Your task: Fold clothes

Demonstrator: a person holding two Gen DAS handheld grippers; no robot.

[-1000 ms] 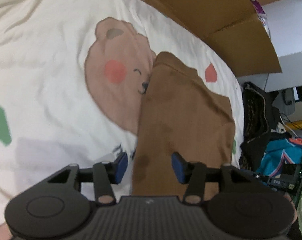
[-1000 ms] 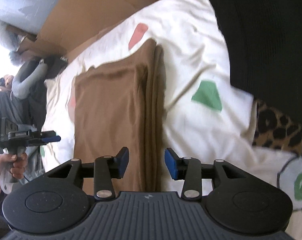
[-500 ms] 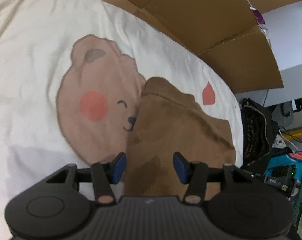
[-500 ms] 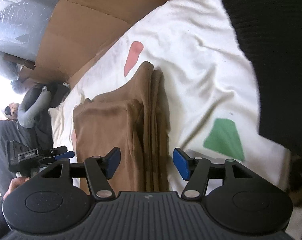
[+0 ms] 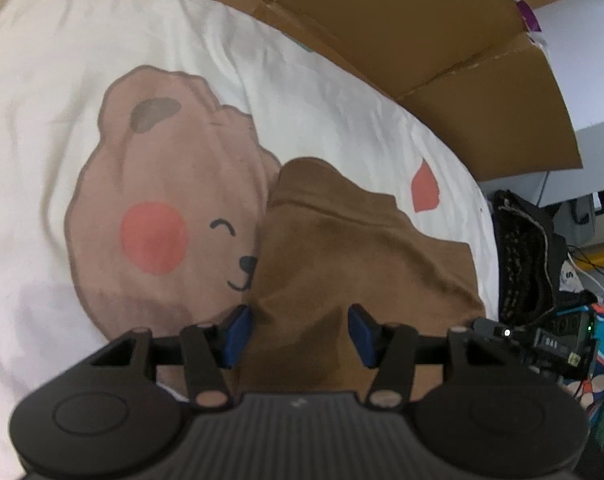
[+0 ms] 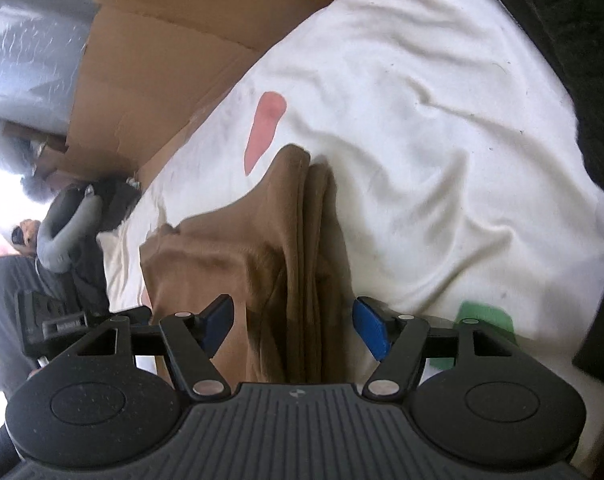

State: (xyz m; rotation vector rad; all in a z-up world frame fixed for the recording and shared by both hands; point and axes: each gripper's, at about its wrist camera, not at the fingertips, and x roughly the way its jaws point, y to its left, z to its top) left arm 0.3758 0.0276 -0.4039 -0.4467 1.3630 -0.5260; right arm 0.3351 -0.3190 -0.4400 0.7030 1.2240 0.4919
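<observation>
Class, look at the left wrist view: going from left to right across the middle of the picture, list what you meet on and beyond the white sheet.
Printed brown bear face with a pink cheek → folded brown cloth garment → coral-red printed patch → dark heap of clothes past the sheet's edge.

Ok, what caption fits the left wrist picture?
Open left tool over folded brown cloth garment on white bear-print sheet.
</observation>
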